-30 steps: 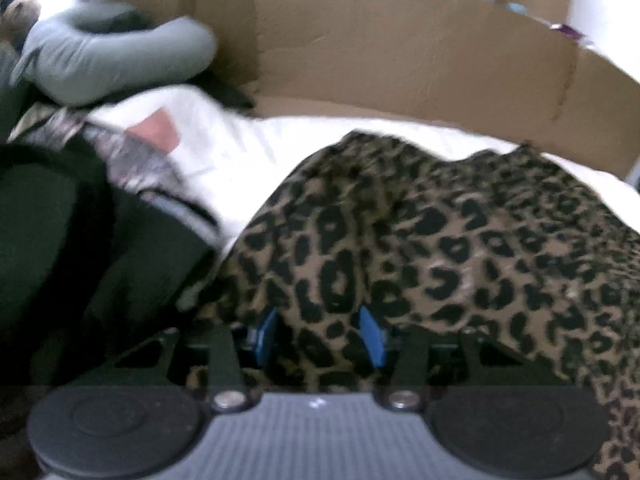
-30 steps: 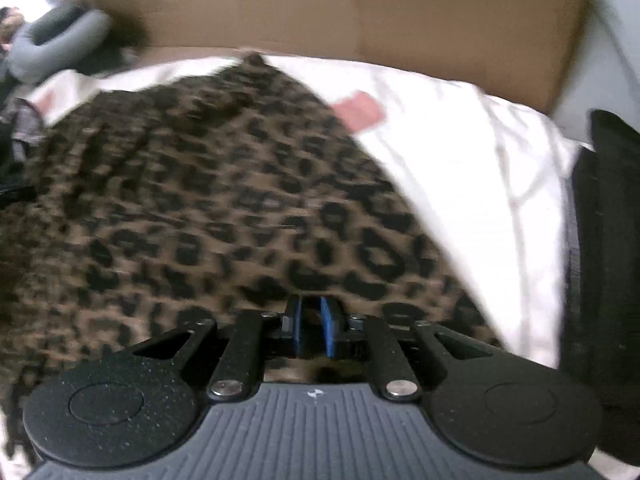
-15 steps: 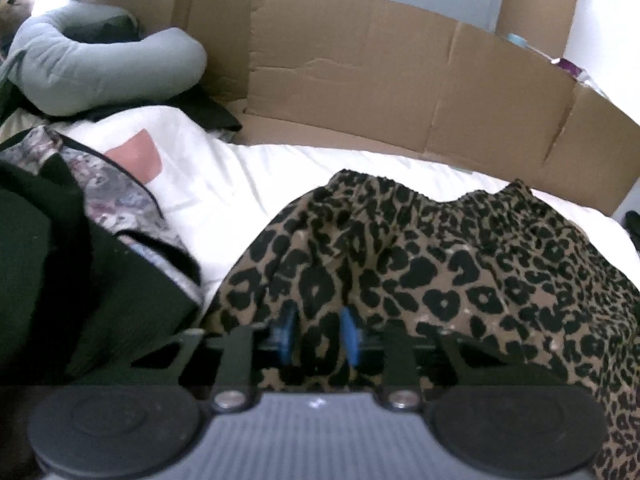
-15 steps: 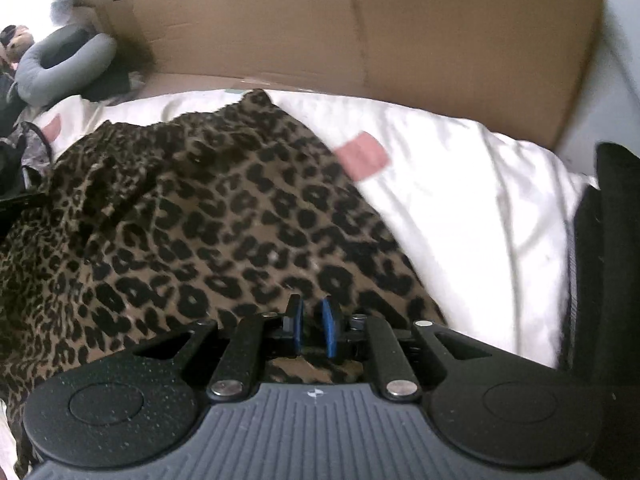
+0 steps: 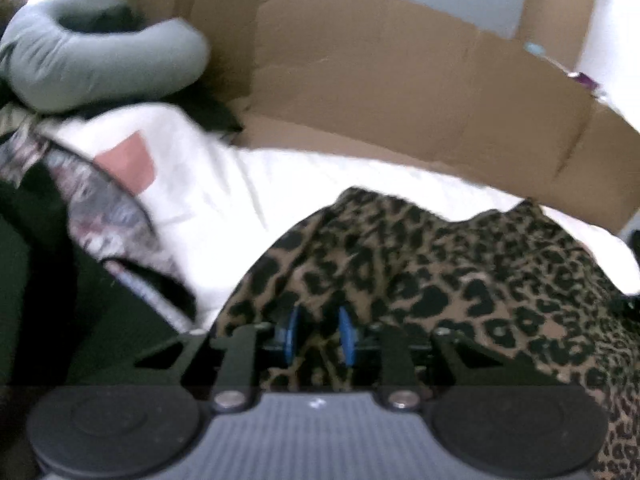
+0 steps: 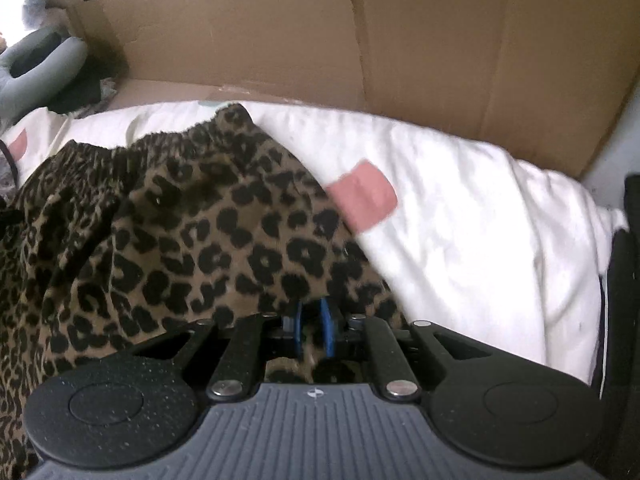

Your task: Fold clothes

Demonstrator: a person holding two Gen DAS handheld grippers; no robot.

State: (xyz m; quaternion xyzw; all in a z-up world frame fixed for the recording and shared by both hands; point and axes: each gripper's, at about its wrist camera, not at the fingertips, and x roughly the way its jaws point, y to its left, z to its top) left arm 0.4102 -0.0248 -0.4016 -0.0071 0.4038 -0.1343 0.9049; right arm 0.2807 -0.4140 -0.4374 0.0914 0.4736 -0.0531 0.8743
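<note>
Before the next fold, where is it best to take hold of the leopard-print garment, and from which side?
Probably at the gathered elastic waistband, the far edge of the leopard-print garment on the white bedding. It is a thick, straight hem, so it gives firm purchase. Come from the near side, reaching over the cloth. Both grippers, left and right, now pinch the near edge.
</note>
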